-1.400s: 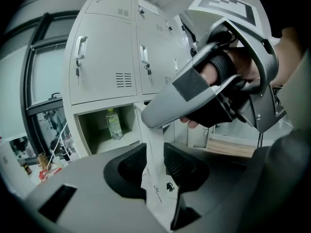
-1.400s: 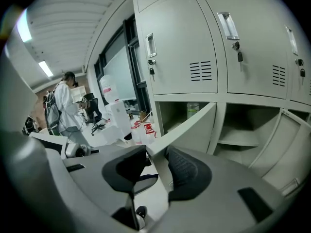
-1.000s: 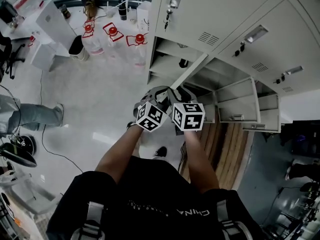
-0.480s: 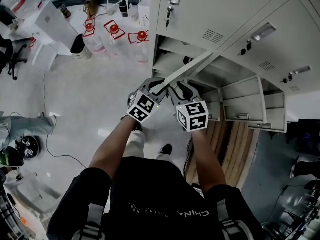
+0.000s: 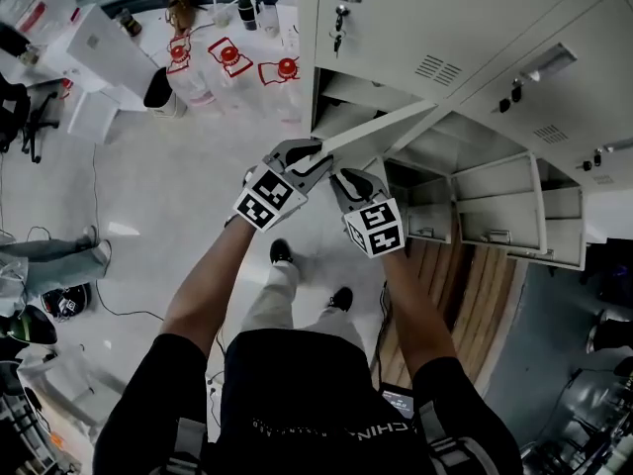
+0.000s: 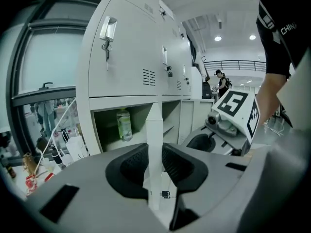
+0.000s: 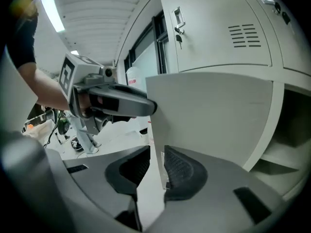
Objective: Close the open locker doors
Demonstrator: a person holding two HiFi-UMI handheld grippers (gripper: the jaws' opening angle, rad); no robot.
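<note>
Grey locker bank, one lower-row door swung wide open, sticking out toward the person. Left tongs and right tongs have just been closing and now both pinch that door's free edge, close beside each other.

Locker door swung out; lower doors apparently open.

The tongs, just closing, pinch the locker door edge.
</note>
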